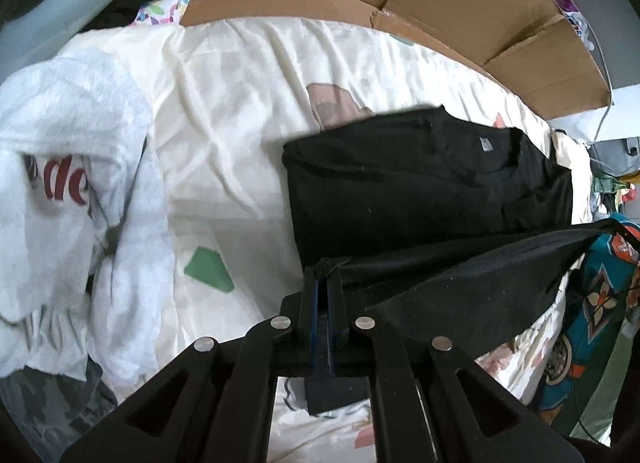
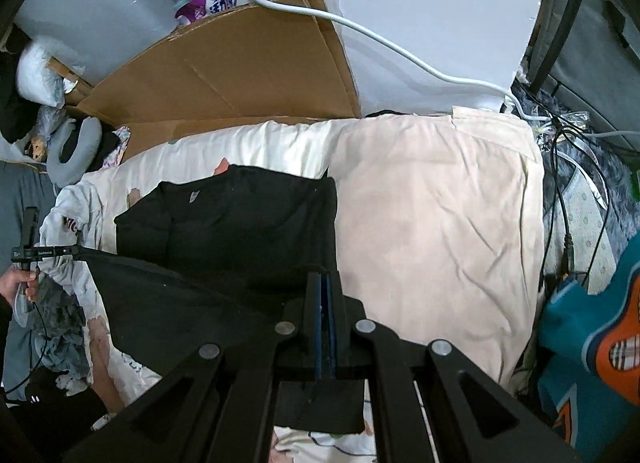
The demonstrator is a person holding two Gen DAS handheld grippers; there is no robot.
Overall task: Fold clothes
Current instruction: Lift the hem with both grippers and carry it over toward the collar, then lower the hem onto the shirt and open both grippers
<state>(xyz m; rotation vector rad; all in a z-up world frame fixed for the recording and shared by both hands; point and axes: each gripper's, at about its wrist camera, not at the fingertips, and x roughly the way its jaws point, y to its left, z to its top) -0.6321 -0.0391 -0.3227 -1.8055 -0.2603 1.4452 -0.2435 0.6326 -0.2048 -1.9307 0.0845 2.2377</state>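
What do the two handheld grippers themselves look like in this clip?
Both the left gripper and the right gripper are matte black, with blue pad strips between two straight fingers, angular linkage arms and round silver pivot pins. Seen from the right wrist, a thin black cable hangs beneath the left one.

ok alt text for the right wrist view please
The right gripper is shut on one edge of a black shirt, lifted above a bed with a cream sheet. A pale pink cloth lies to the right and flattened cardboard stands behind.
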